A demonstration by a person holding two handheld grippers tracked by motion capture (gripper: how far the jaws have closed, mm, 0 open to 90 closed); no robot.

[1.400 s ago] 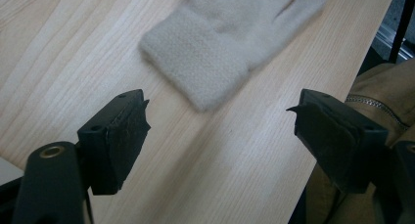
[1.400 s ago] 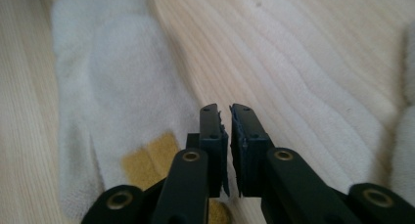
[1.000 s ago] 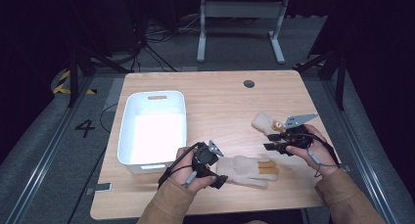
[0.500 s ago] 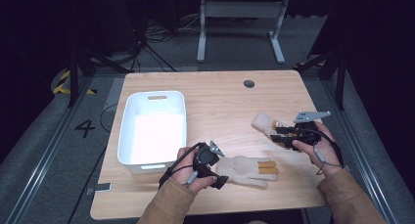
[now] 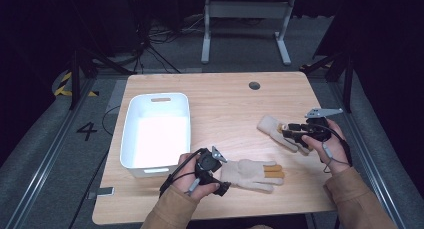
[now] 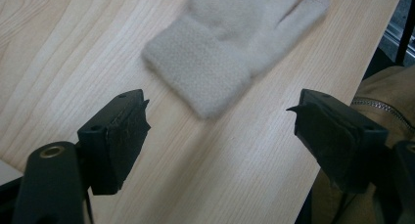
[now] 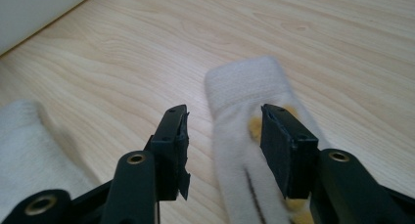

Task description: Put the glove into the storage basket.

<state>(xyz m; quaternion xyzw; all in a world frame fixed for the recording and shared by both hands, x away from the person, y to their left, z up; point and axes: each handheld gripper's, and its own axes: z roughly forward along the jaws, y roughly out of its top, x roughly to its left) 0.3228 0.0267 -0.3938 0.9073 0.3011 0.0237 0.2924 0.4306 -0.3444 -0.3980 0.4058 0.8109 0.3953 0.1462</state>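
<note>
Two gloves: far glove [image 7: 254,150] between half-open right gripper [image 7: 225,136] jaws.

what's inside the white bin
The white bin looks empty in the high view: a bare pale floor. Its near wall hides the strip just behind it. Both gloves lie outside on the table.

— What sort of place is shown?

— A lab or recording room is suggested. A bare wooden table [image 5: 220,104] is set on grey carpet, and a number four [image 5: 86,131] is marked on the floor well left of the left gripper [image 5: 212,164].

— What else is seen?

— Black cables [image 5: 155,54] are trailed far beyond both grippers, yellow-black hazard tape [image 5: 65,84] is stuck down, and a metal stand [image 5: 245,24] is placed behind the table.
</note>
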